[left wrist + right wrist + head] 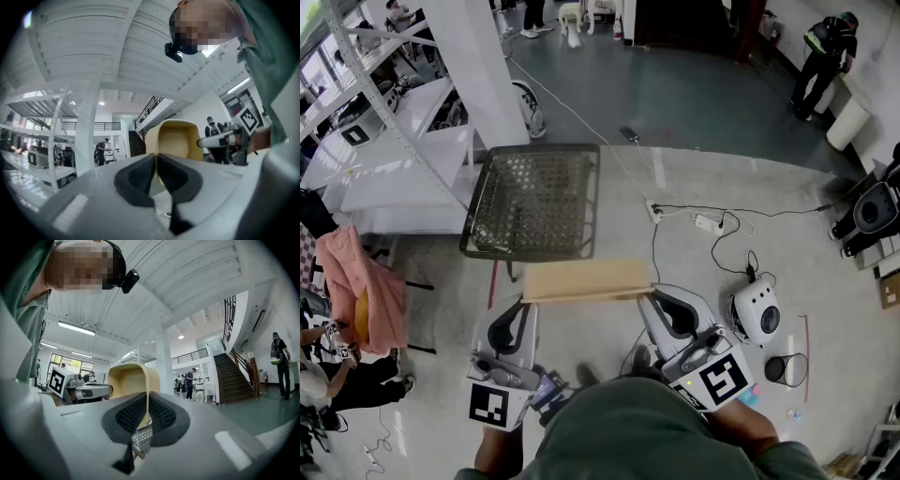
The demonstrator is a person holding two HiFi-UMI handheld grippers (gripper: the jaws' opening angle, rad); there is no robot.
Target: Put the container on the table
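Note:
A tan, shallow container [586,279] hangs in the air just in front of the near edge of a black mesh table [534,202]. My left gripper [522,311] is shut on its left end and my right gripper [654,304] is shut on its right end. In the left gripper view the container [178,139] rises past the shut left gripper [156,161], with its rim pinched between the pads. The right gripper view shows the thin container [129,379] wall clamped in the right gripper [148,405], and the mesh table [140,440] shows below the jaws.
White shelving [384,141] and a white pillar [478,66] stand at the left behind the table. A power strip with cables [703,223], a white round device [757,314] and a small black bin [783,368] lie on the floor at the right. A pink cloth [366,281] hangs at the left.

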